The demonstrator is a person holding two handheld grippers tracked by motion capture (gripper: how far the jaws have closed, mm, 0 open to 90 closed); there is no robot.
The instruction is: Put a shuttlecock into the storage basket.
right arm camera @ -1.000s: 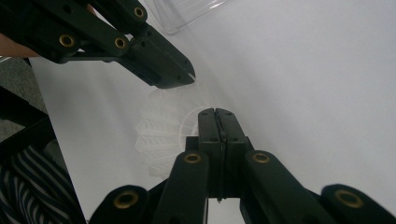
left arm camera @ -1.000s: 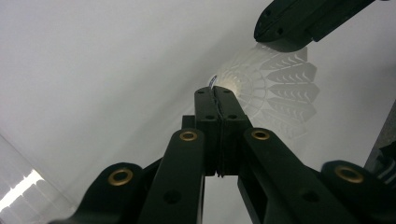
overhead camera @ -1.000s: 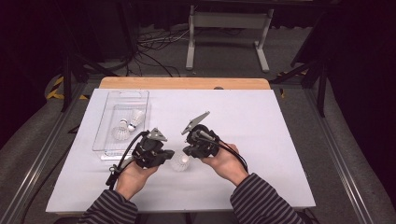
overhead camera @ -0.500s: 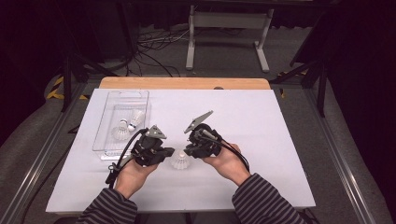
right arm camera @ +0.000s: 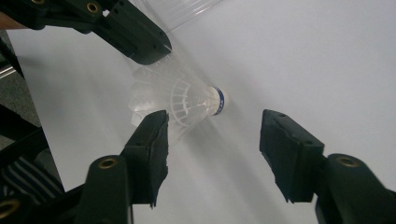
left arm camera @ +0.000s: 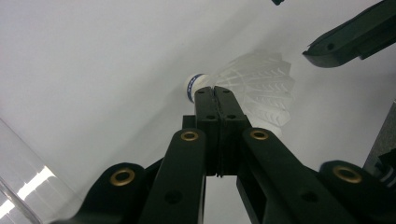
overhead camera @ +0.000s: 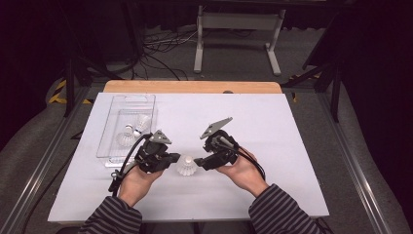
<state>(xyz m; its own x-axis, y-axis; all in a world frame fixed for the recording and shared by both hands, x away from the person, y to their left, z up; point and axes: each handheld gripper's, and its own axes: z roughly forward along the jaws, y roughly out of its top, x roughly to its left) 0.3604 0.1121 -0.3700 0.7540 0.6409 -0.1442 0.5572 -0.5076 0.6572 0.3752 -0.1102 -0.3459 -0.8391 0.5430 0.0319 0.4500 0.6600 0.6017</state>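
As I read the feeds from my desk, the legend runs thus:

Stage: I judge the work about two-thirds done, if the aim is to fill the tray (overhead camera: 104,146).
Done: two shuttlecocks (overhead camera: 127,136) (overhead camera: 142,123) lie in the tray, beyond the left tongs (overhead camera: 171,158).
Left: one shuttlecock (overhead camera: 187,166) is on the table (overhead camera: 272,126) and not yet lifted.
Shuttlecock, place: between the two tongs, just past the left tips (left arm camera: 215,91) and inside the reach of the right tongs (overhead camera: 200,162).
Shuttlecock, axis: its long axis runs crosswise to the line joining the tongs.
Shuttlecock, heading: cork (right arm camera: 217,101) away from me, skirt (left arm camera: 261,88) toward me; I cannot tell how far it tilts.
Left tongs: jaws pressed together with no gap. They meet the skirt rim, but I cannot tell whether they pinch a feather.
Right tongs (right arm camera: 212,135): jaws wide apart and holding nothing. One jaw is near the skirt, the other is well clear of the cork.
Next, my judgement: a sure grip near the cork, then the carry to the tray.
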